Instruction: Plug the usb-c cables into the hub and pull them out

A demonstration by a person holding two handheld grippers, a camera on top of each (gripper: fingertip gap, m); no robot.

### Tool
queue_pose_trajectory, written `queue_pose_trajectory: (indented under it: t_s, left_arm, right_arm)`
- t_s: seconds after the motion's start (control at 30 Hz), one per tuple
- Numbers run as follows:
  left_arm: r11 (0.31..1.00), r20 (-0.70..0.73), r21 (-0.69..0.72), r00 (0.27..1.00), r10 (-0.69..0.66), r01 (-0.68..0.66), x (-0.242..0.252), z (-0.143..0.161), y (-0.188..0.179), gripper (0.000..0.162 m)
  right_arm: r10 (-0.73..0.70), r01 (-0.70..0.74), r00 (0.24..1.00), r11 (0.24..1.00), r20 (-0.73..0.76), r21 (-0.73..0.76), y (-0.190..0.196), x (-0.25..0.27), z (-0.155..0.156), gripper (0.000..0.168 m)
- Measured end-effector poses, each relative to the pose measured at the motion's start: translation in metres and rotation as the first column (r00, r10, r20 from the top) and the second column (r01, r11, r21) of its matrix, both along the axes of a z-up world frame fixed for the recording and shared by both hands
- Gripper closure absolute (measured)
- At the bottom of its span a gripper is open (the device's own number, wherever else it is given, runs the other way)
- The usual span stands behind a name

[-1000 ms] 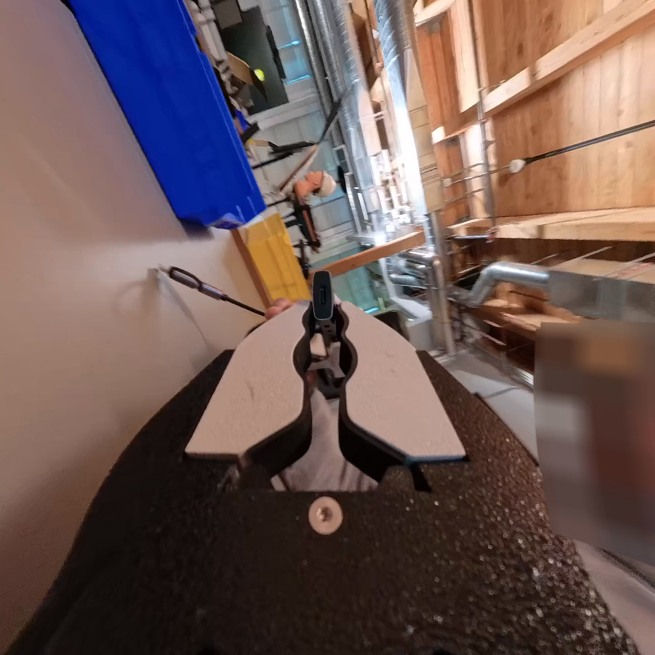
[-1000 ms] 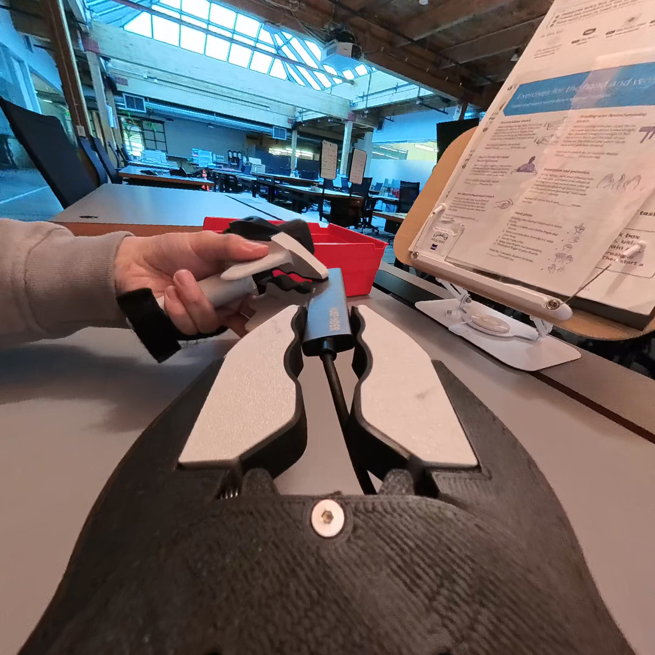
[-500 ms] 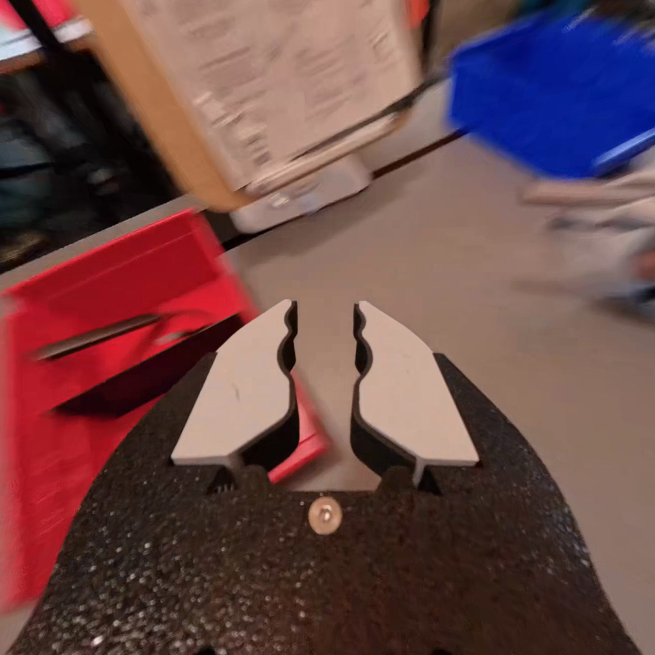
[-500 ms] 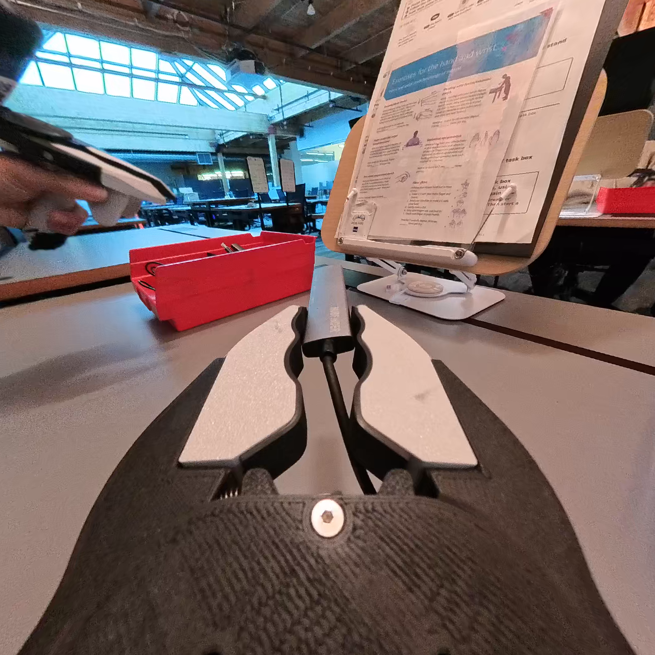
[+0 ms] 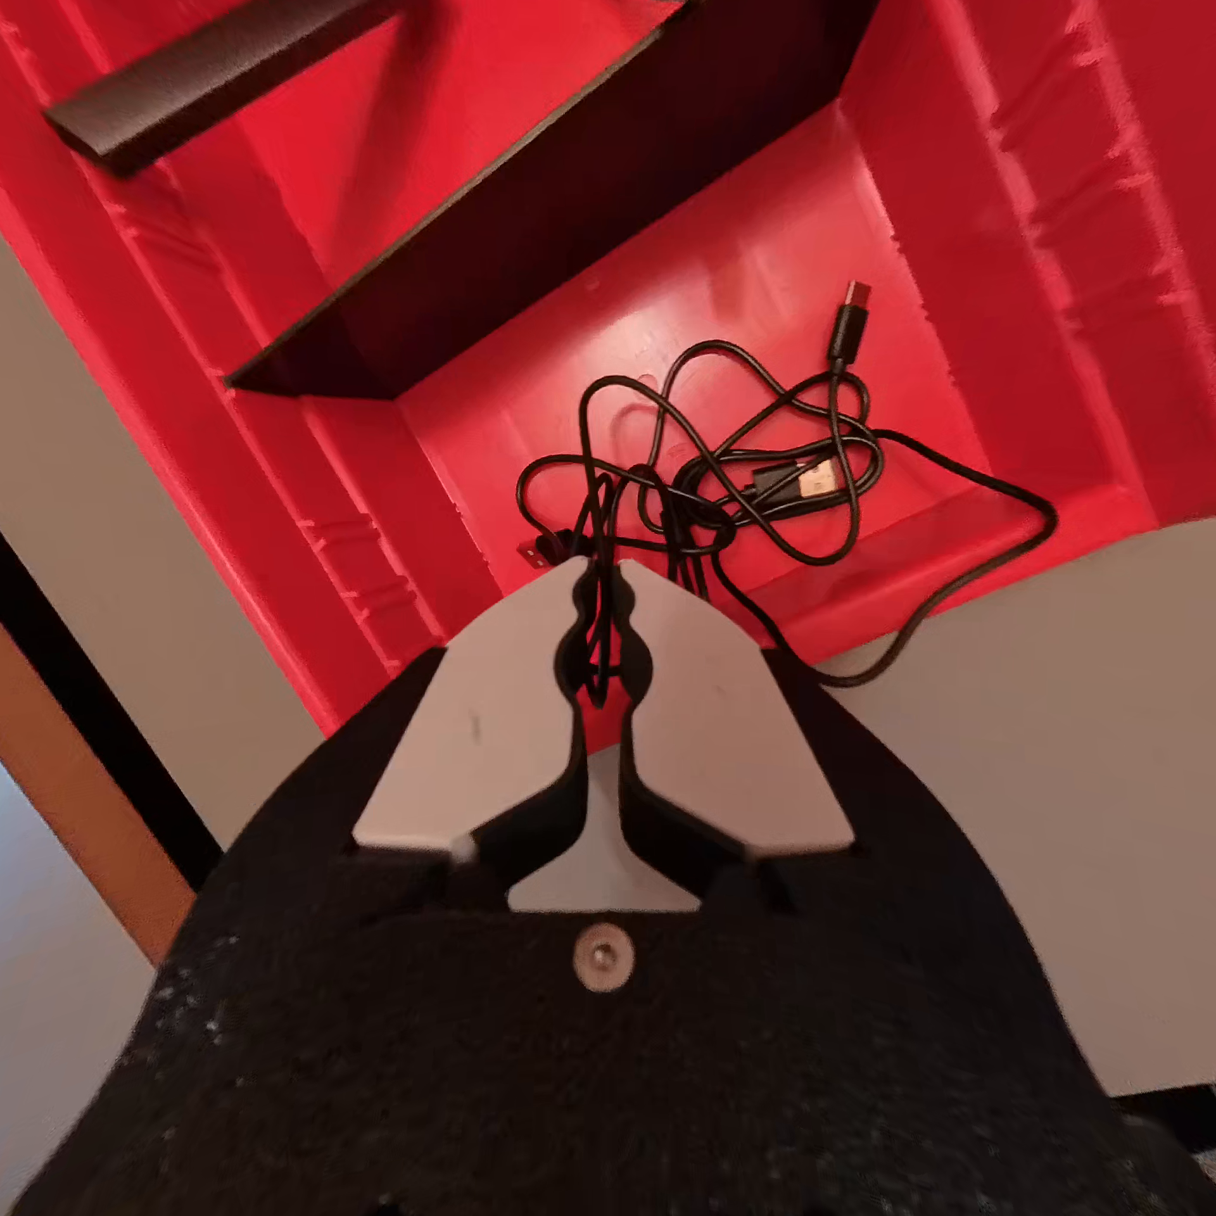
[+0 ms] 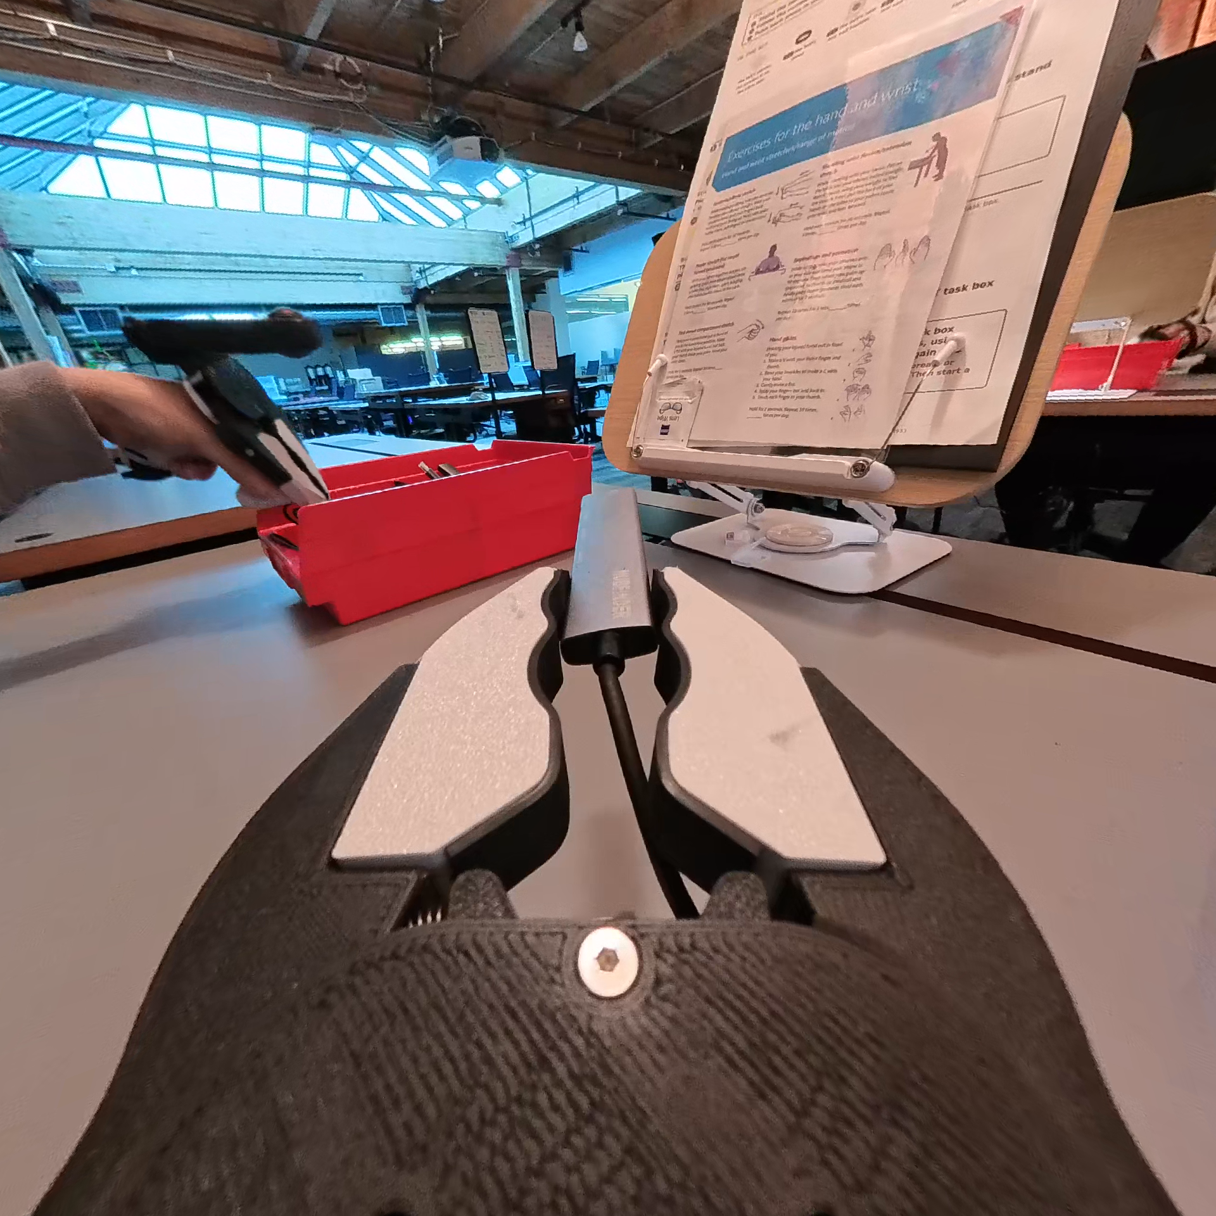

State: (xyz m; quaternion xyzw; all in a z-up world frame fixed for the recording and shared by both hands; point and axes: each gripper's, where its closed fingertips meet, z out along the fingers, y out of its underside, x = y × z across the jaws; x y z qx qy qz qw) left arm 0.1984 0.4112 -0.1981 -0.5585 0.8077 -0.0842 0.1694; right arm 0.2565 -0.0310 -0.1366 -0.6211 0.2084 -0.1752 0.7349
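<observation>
My right gripper (image 6: 608, 572) is shut on the dark grey hub (image 6: 608, 579) and holds it low over the grey table; the hub's own black lead runs back between the fingers. My left gripper (image 5: 602, 567) points down into the red bin (image 5: 368, 539). Its jaws stand closed on a strand of the tangled black cables (image 5: 724, 474) on the bin floor. Several plugs show in the tangle. One cable (image 5: 987, 559) runs over the bin's rim onto the table. In the right wrist view the left gripper (image 6: 306, 483) dips into the red bin (image 6: 428, 539).
Two black dividers (image 5: 526, 230) cross the bin. A document stand (image 6: 822, 263) on a white base stands behind the hub to the right. The grey table (image 6: 164, 691) has a dark seam at the right. A person's hand and sleeve (image 6: 52, 434) hold the left gripper.
My left gripper let go of the USB-C plug it held by the hub, swung over to the red bin and closed on a cable strand. The right gripper kept hold of the hub.
</observation>
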Motion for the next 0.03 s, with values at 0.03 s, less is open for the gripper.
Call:
queue_pose_trajectory:
  t_s: [0.03]
  left_arm:
    - [1.0, 0.0, -0.004, 1.0, 0.016, -0.016, 0.0012, -0.002, 0.0016, 0.159]
  right_arm:
    - [0.002, -0.002, 1.0, 1.0, 0.001, -0.002, 0.0004, -0.0004, -0.0001, 0.144]
